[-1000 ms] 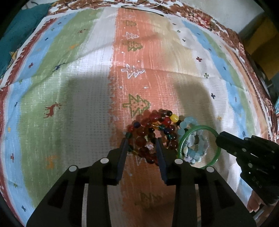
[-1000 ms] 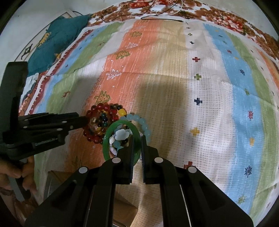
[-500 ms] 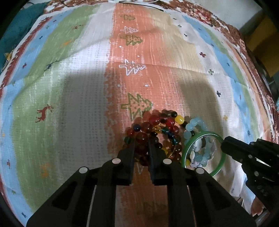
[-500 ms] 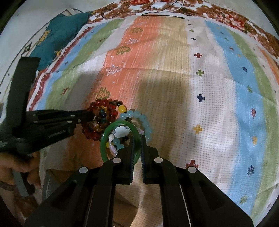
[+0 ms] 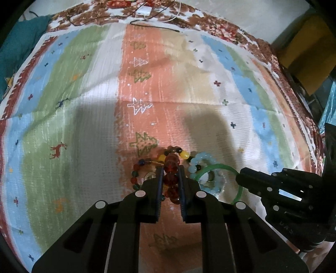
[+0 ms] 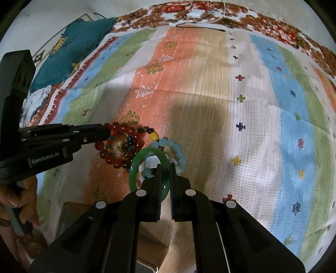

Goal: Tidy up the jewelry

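A pile of jewelry lies on the striped cloth [image 5: 189,100]. My left gripper [image 5: 170,171] is shut on a red bead bracelet [image 5: 171,168], which hangs between its fingers, lifted off the pile; it also shows in the right wrist view [image 6: 119,145]. A multicolour bead string [image 5: 138,168] lies under it. My right gripper [image 6: 165,168] is shut on the green bangle [image 6: 136,166], which also shows in the left wrist view [image 5: 218,168]. A light blue bead bracelet [image 6: 176,149] and small shell beads [image 6: 151,162] lie inside and beside the bangle.
A teal cushion [image 6: 79,42] lies at the far left edge of the cloth. A white charger with cables [image 6: 196,13] sits at the far edge. A brown box [image 6: 71,216] stands by the near edge. Yellow furniture [image 5: 304,54] is at the right.
My left gripper has closed on the red bead bracelet and lifted it from the pile. My right gripper has stayed shut on the green bangle.
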`<state>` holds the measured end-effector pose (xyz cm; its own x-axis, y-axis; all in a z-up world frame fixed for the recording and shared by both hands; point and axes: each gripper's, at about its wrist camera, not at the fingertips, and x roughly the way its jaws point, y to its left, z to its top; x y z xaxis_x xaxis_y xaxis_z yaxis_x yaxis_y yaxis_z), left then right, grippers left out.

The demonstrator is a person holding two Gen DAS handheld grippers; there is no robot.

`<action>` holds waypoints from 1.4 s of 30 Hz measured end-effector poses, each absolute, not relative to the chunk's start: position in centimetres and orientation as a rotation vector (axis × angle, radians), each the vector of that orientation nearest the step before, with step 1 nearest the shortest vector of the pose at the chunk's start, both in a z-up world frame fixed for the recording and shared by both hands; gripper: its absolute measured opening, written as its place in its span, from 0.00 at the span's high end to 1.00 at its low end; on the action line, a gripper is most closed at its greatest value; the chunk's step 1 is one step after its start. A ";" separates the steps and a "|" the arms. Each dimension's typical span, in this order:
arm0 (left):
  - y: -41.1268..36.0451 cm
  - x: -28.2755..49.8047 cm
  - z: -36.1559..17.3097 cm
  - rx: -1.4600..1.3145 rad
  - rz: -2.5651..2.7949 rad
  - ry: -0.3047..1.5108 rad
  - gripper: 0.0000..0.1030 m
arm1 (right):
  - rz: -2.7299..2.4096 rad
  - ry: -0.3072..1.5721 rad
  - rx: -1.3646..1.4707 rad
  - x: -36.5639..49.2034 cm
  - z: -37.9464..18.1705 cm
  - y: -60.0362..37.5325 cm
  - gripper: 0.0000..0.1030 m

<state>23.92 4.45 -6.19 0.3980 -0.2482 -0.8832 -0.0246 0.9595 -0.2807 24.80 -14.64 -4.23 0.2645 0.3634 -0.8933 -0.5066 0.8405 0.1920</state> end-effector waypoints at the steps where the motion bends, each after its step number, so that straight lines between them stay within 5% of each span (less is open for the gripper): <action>1: 4.4 24.0 -6.0 -0.267 -0.146 1.152 0.88 | 0.594 1.157 -0.140 24.7 -4.0 -14.7 0.93; 7: 4.3 23.1 -3.9 -0.269 -0.165 1.101 0.88 | 0.608 1.137 -0.123 23.9 -2.9 -14.9 0.99; 26: 4.3 22.0 -3.0 -0.264 -0.171 1.085 0.88 | 0.548 1.234 -0.190 24.2 -5.7 -15.4 0.99; 29: 4.3 22.0 -3.0 -0.265 -0.168 1.087 0.88 | 0.540 1.259 -0.195 24.3 -6.5 -15.4 0.81; 30: 4.3 22.0 -3.0 -0.265 -0.168 1.086 0.88 | 0.540 1.267 -0.197 24.3 -6.7 -15.5 0.68; 42: 4.3 22.0 -2.6 -0.261 -0.174 1.075 0.88 | 0.545 1.329 -0.241 24.1 -9.4 -14.7 0.67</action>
<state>22.04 4.35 -2.64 0.4665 -0.2659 -0.8436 0.0136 0.9558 -0.2938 24.08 -14.69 -9.38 0.1382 0.2377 -0.9614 -0.5051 0.8520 0.1381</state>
